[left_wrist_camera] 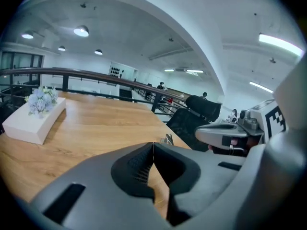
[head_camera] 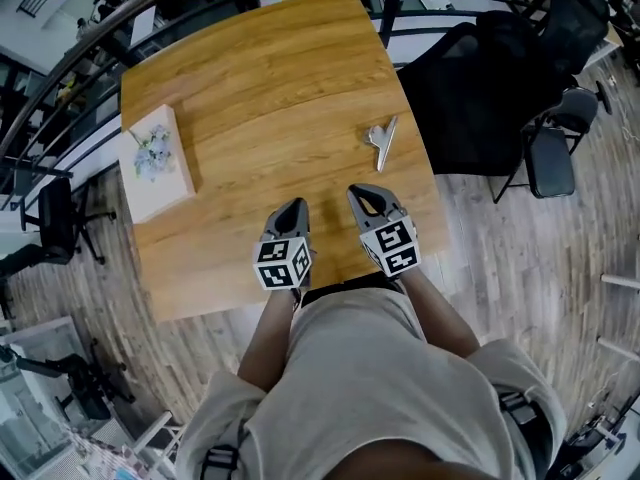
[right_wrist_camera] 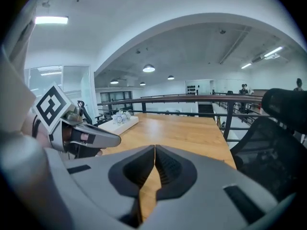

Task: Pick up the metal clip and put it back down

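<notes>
I stand at a wooden bench (head_camera: pixel 260 78) on a grey-brown plank floor (head_camera: pixel 510 258). A black office chair (head_camera: pixel 480 88) sits to my right, a dark railing (left_wrist_camera: pixel 96 74) runs beyond, and round ceiling lights (left_wrist_camera: pixel 81 31) glow overhead.

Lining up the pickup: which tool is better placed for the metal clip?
Right. The right tool sits nearer the metal clip, which lies just ahead on its side of the table; the left tool is farther off. Both are shut, so open it first.

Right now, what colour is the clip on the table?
Silvery grey. The clip shows best in the head view.
</notes>
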Motion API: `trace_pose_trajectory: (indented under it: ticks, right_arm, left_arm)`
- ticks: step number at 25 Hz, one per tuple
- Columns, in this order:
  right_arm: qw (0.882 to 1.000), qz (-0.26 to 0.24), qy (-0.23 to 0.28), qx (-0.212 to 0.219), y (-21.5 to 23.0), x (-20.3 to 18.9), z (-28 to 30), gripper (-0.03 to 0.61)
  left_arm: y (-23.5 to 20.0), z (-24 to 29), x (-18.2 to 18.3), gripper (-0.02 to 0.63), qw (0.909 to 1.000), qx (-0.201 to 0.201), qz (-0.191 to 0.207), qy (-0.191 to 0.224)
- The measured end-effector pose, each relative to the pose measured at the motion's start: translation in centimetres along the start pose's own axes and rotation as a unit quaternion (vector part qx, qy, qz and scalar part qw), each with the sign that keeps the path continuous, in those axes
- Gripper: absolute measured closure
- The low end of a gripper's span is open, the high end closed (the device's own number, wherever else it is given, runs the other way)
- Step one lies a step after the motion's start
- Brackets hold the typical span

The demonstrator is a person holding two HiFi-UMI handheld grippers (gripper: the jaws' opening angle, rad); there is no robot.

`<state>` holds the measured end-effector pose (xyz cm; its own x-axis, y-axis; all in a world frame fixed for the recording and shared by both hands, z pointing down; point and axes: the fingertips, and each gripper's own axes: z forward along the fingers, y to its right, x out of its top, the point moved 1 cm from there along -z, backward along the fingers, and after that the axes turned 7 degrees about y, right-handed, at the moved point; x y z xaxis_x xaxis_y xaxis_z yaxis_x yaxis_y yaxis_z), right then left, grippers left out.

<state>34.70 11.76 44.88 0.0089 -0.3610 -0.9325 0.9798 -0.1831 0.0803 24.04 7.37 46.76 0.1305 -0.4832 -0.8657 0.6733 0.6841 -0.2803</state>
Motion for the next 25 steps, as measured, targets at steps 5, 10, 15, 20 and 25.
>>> trace_pose_trajectory:
  ticks: [5, 10, 15, 20, 25]
  right_arm:
    - [0.998, -0.029, 0.06, -0.017, -0.9, 5.1, -0.8, 0.551]
    - [0.989, -0.061, 0.132, -0.032, -1.9, 11.6, -1.8, 0.551]
    - [0.979, -0.08, 0.182, -0.048, -2.5, 15.6, -3.7, 0.551]
    - [0.974, -0.087, 0.201, -0.063, -2.3, 16.8, -4.6, 0.551]
    - [0.97, -0.089, 0.212, -0.077, -1.4, 17.2, -5.1, 0.551]
  left_arm:
    - [-0.2, -2.5, 5.7, 0.589, 0.997, 0.001, 0.026, 0.073]
    - [0.6, -5.1, 11.6, 0.589, 0.9872, -0.004, 0.066, 0.145]
    - [1.7, -7.4, 15.7, 0.589, 0.9744, -0.003, 0.111, 0.196]
    - [1.8, -8.2, 17.6, 0.589, 0.9666, -0.003, 0.128, 0.222]
    - [2.1, -7.9, 17.7, 0.589, 0.9649, -0.004, 0.134, 0.226]
